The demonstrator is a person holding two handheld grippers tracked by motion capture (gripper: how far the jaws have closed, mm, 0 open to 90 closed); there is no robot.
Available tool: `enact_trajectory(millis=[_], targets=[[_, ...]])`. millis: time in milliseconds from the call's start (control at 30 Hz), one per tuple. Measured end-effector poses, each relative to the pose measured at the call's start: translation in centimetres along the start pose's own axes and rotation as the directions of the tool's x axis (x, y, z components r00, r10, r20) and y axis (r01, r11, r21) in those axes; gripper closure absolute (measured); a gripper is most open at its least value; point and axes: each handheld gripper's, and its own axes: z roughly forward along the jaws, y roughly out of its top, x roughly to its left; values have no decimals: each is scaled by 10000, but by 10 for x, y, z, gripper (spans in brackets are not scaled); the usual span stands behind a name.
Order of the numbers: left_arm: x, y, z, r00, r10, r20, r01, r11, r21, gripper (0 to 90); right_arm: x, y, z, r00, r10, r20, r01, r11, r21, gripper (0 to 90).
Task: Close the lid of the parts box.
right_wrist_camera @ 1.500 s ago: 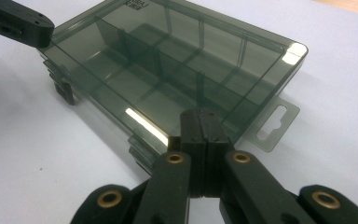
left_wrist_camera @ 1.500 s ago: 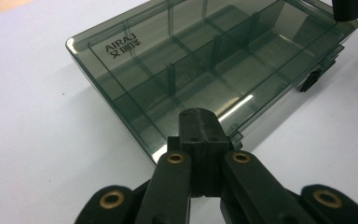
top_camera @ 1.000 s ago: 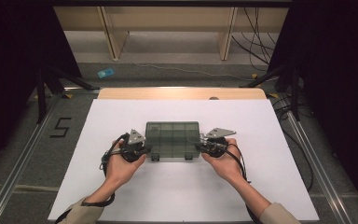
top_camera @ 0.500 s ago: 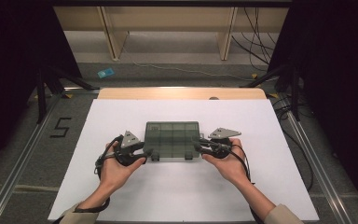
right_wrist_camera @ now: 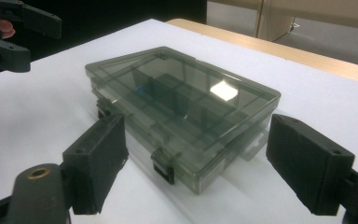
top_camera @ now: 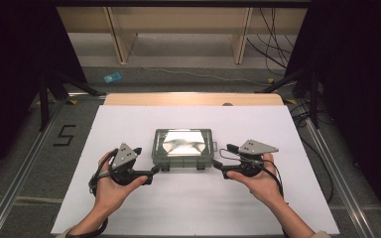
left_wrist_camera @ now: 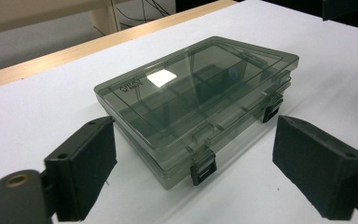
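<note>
Since the earlier frames, you have drawn both hands back from the box (top_camera: 182, 148). A second ago each gripper sat tight against a short end of it; now your left gripper (top_camera: 149, 173) stands just off its near left corner and your right gripper (top_camera: 217, 165) just off its near right corner, neither touching it. The jaws of both have just been opening: they were shut at the start of that second and now stand wide, with nothing pressed between the pads. In the left gripper view the box lies ahead of the spread jaws, clear of both; the right gripper view shows the same from the other side. The box itself has kept its place on the sheet.

The box is a flat, rectangular organiser of smoky translucent plastic, lying level on the white sheet (top_camera: 287, 198) that covers the table, near the middle and a little toward your side. Its lid is down and sits flush on the base. Two small dark latches (left_wrist_camera: 202, 170) show on the long side that faces you, both folded against the wall. Through the lid you can make out dividers that split the inside into compartments; what they contain I cannot tell, save a small blue shape (right_wrist_camera: 142, 87) seen dimly in one of them. A raised mark is moulded into one corner of the lid, too small to read. The lid throws back a bright patch of ceiling light.
</note>
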Motion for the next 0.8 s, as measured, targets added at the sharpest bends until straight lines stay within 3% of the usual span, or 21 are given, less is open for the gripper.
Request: enact_trajectory(millis=[267, 467, 533, 800], targets=[[-5, -6, -18, 10000, -42, 64, 43, 9997, -233, 123, 1, -8, -23, 10000, 50, -25, -51, 9992, -402, 204], [-6, -9, -26, 9998, -136, 132, 142, 9990, -433, 129, 0, -14, -37, 9998, -3, 198, 9, 9994, -341, 204], [-6, -9, -27, 9998, -164, 143, 170, 9988, -469, 130, -1, -17, -41, 9999, 71, 83, -66, 9981, -617, 205], [-5, -13, -31, 9997, -159, 198, 169, 9986, -510, 132, -2, -23, -56, 9995, 112, 303, -96, 9986, -529, 205]])
